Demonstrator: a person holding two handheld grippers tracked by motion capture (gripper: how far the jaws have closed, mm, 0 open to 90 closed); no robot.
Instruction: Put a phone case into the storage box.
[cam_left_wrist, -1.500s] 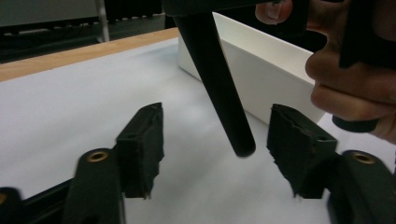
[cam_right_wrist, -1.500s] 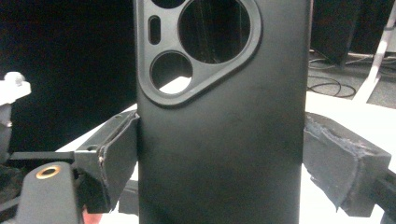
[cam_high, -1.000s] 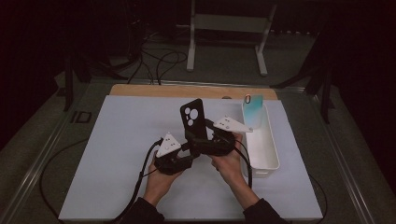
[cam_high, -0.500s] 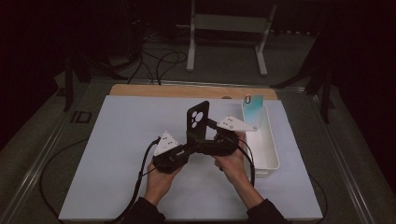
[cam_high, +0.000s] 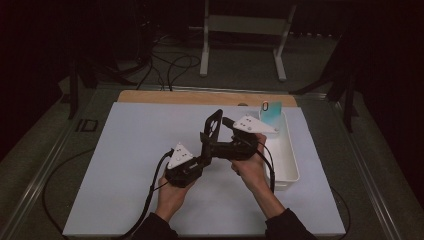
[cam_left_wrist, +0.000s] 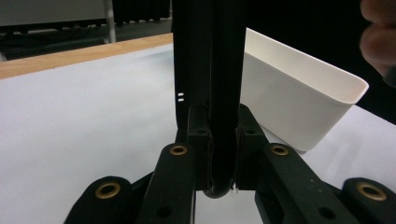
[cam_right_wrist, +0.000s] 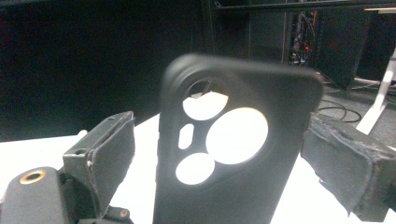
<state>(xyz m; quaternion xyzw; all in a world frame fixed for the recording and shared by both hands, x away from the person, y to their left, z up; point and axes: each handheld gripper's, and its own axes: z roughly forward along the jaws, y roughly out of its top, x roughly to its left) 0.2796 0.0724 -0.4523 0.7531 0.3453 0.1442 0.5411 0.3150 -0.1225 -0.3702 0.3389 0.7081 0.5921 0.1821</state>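
A black phone case (cam_high: 215, 127) with round camera cut-outs stands upright above the white mat. My left gripper (cam_high: 204, 152) holds its lower edge from the near left. In the left gripper view the jaws are shut on the case (cam_left_wrist: 210, 70), seen edge-on, and my left gripper (cam_left_wrist: 219, 154) pinches its bottom rim. My right gripper (cam_high: 212, 145) comes in from the right at the case's base. In the right gripper view the case (cam_right_wrist: 224, 154) stands between the open jaws of my right gripper (cam_right_wrist: 229, 161), with a gap to each pad (cam_right_wrist: 112, 154).
A white bin (cam_high: 286, 159) stands at the mat's right side with a teal phone-like item (cam_high: 270, 112) leaning at its far end; the bin (cam_left_wrist: 299, 102) sits close beside the left gripper. A wooden strip (cam_high: 200, 97) borders the mat's far edge. Cables trail off the near left.
Both grippers and the case have shifted a little to the right, toward the bin. The case has turned more edge-on to the high view.
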